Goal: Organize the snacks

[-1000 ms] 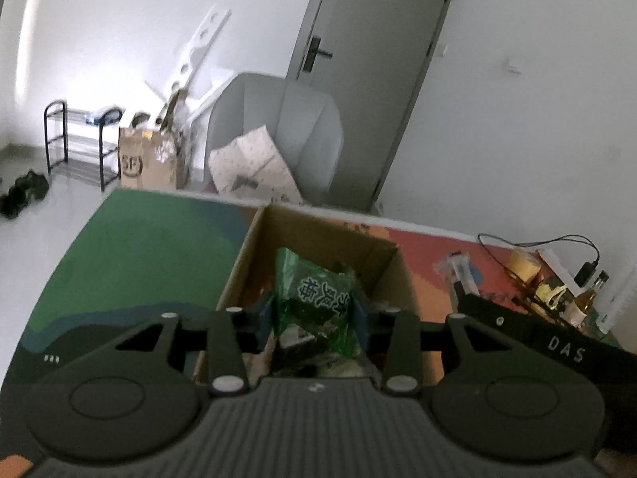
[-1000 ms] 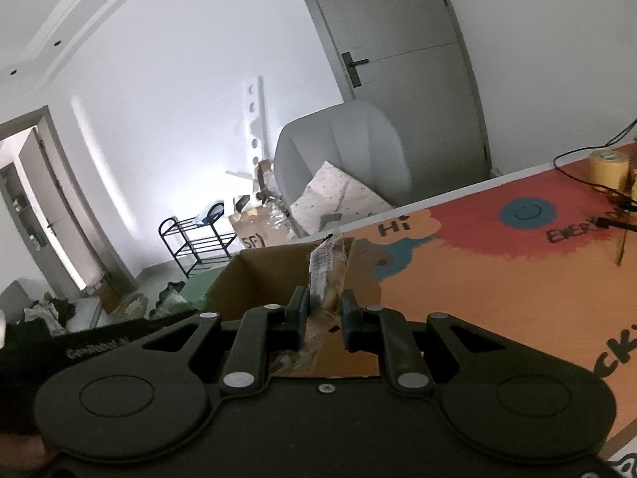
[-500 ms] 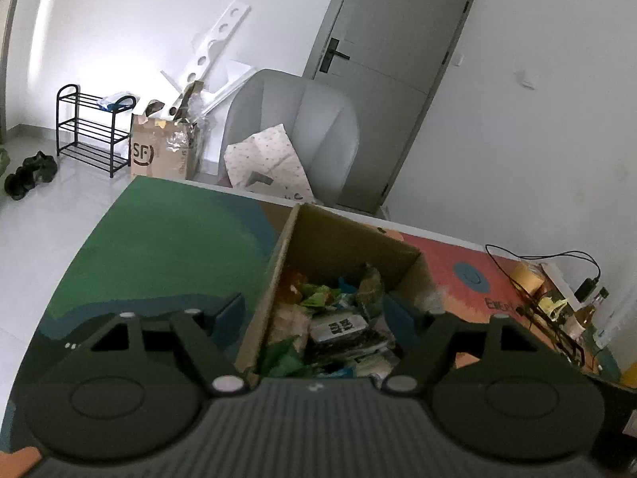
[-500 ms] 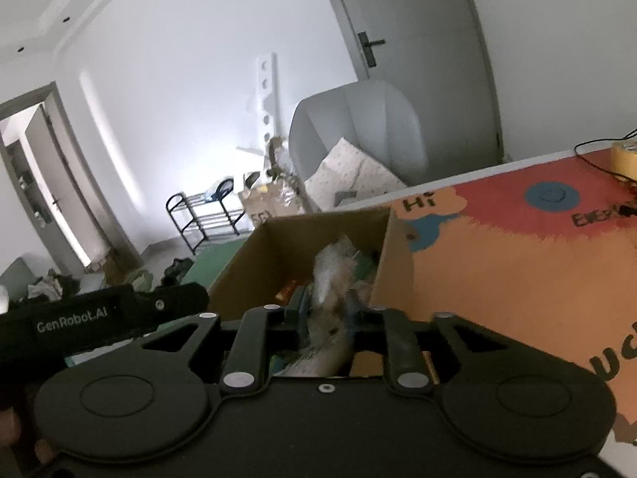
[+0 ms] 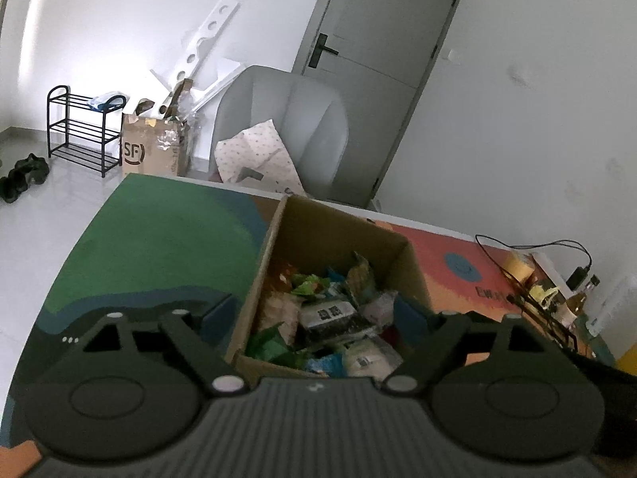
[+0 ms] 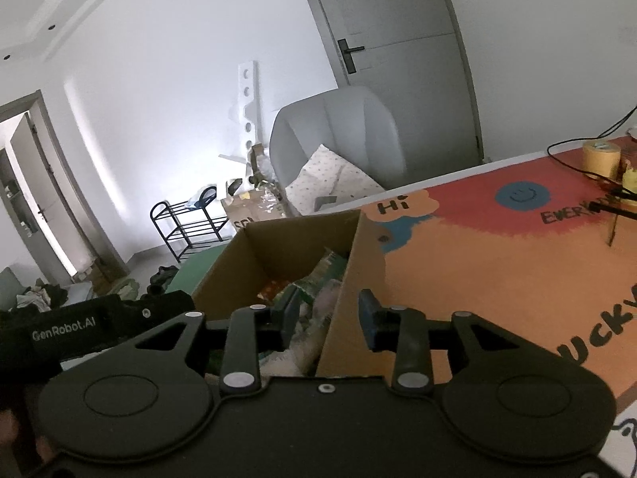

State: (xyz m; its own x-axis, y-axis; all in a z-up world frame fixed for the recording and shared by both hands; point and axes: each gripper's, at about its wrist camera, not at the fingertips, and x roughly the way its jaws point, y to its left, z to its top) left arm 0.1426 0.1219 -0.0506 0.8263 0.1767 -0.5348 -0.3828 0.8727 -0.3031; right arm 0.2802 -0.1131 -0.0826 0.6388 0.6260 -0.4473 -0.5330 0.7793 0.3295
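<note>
An open cardboard box (image 5: 338,231) stands on the colourful table mat (image 5: 159,247), filled with several snack packets: green ones (image 5: 306,283), a dark one with a white label (image 5: 334,314) and a pale one (image 5: 370,358). My left gripper (image 5: 314,316) hovers over the box's near end. Its jaws are opening wide, with nothing held between them. In the right wrist view my right gripper (image 6: 330,316) is at the box (image 6: 278,251), its fingers on either side of the right wall without touching it. Its jaws are opening and grip nothing. A pale packet (image 6: 322,302) lies inside below.
The left gripper's body (image 6: 79,326) sits just left of the box. A yellow tape roll (image 6: 601,157), cables and bottles (image 5: 577,298) crowd the table's far right. Behind the table stand a grey chair (image 5: 278,119) and a door. Orange mat (image 6: 477,271) stretches right of the box.
The left gripper opened and let go of the green packet, which now lies in the box. The right gripper opened and the pale wrapped snack dropped into the box.
</note>
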